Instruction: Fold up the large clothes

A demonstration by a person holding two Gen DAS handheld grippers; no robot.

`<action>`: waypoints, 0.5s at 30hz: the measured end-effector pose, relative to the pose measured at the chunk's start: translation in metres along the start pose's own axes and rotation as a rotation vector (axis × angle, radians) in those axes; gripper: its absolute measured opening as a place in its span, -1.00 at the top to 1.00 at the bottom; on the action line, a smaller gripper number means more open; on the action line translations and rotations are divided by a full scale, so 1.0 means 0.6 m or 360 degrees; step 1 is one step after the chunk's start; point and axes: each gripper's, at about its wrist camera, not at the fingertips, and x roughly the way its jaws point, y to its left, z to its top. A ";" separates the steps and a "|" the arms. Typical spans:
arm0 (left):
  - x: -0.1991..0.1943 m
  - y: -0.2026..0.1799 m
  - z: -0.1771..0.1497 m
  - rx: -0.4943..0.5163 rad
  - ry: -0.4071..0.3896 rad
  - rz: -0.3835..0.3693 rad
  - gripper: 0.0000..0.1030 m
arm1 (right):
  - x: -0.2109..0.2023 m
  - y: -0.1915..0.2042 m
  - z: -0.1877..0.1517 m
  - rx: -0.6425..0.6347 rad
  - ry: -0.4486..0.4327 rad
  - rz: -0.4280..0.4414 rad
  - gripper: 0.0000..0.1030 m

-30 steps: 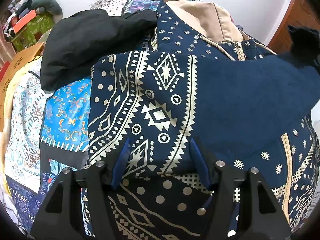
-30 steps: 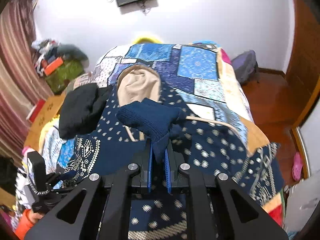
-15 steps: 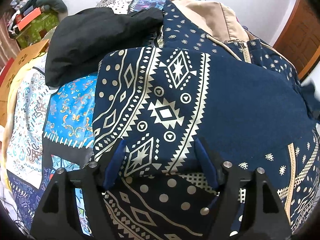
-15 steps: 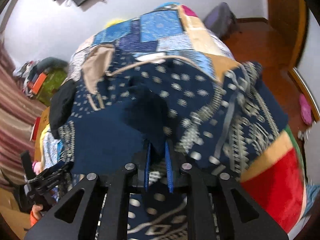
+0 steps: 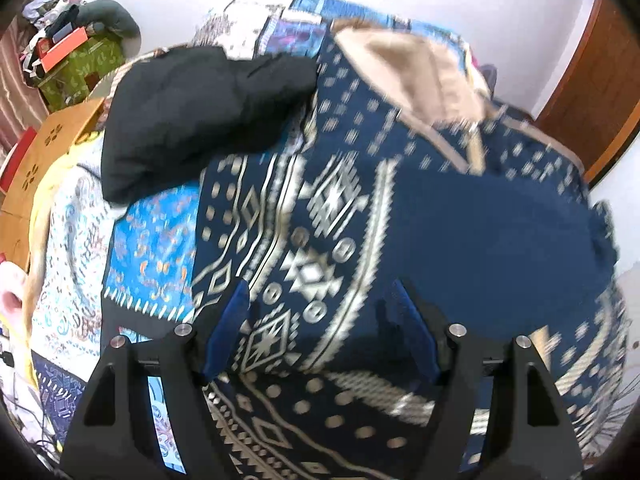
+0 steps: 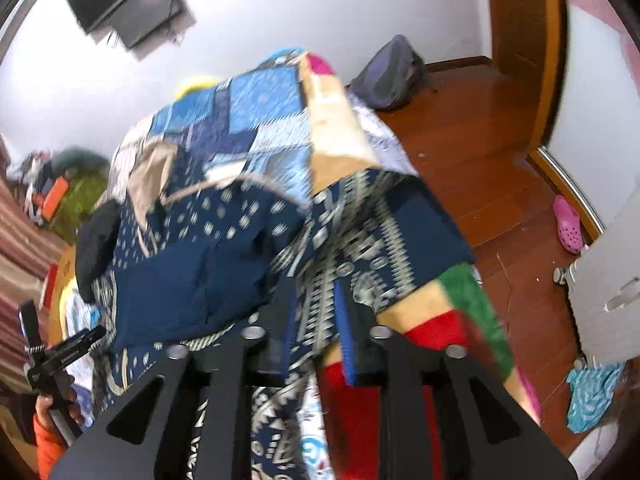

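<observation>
Navy hooded jacket with cream geometric print and tan lining (image 5: 400,208) lies spread on the patchwork quilt-covered bed (image 6: 256,104), just ahead of and under both grippers. Left gripper (image 5: 320,320) is wide open above the patterned fabric, gripping nothing. Right gripper (image 6: 316,320) jaws are opening, patterned hem between its blue pads, not pinched; black garment (image 5: 192,120) ahead-left of left gripper.

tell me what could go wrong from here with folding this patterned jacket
1. The right gripper is opening over the navy patterned jacket; the plain navy sleeve just laid across it may slide or bunch.
2. The black garment touches the jacket's far edge by the tan hood and could get caught in a later fold.
3. The jacket's right side hangs at the bed edge, so it may slip toward the floor.
</observation>
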 end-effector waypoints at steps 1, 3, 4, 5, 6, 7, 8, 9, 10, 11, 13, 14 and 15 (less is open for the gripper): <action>-0.007 -0.007 0.005 0.0000 -0.0019 -0.0008 -0.41 | -0.006 -0.016 0.005 0.0047 -0.0018 0.0004 0.12; -0.026 -0.024 0.022 0.0011 -0.0074 -0.0036 -0.42 | -0.014 -0.042 0.011 0.0136 -0.0069 -0.0009 -0.09; -0.032 -0.032 0.028 0.0019 -0.0093 -0.0047 -0.42 | -0.014 -0.049 0.012 0.0166 -0.0081 -0.0023 -0.10; -0.039 -0.041 0.035 0.0027 -0.0115 -0.0060 -0.42 | -0.011 -0.063 0.016 0.0209 -0.0080 -0.0041 -0.10; -0.042 -0.049 0.039 0.0035 -0.0131 -0.0073 -0.42 | -0.005 -0.078 0.018 0.0259 -0.0063 -0.0041 -0.10; -0.047 -0.059 0.043 0.0045 -0.0146 -0.0090 -0.42 | 0.002 -0.093 0.019 0.0315 -0.0042 -0.0019 -0.10; -0.049 -0.071 0.048 0.0061 -0.0157 -0.0110 -0.42 | 0.008 -0.102 0.021 0.0355 -0.0025 0.0001 -0.10; -0.050 -0.076 0.049 0.0069 -0.0160 -0.0121 -0.42 | 0.018 -0.116 0.020 0.0417 0.0004 0.0029 -0.10; -0.049 -0.088 0.050 0.0082 -0.0162 -0.0140 -0.42 | 0.035 -0.134 0.020 0.0492 0.0048 0.0063 -0.10; -0.047 -0.094 0.052 0.0092 -0.0159 -0.0154 -0.42 | 0.046 -0.144 0.019 0.0540 0.0079 0.0087 -0.10; -0.041 -0.106 0.052 0.0115 -0.0146 -0.0172 -0.42 | 0.079 -0.169 0.015 0.0664 0.0157 0.0139 -0.10; -0.037 -0.111 0.051 0.0127 -0.0137 -0.0180 -0.42 | 0.090 -0.178 0.013 0.0710 0.0184 0.0151 -0.10; -0.031 -0.116 0.051 0.0139 -0.0125 -0.0188 -0.42 | 0.107 -0.188 0.011 0.0765 0.0216 0.0174 -0.10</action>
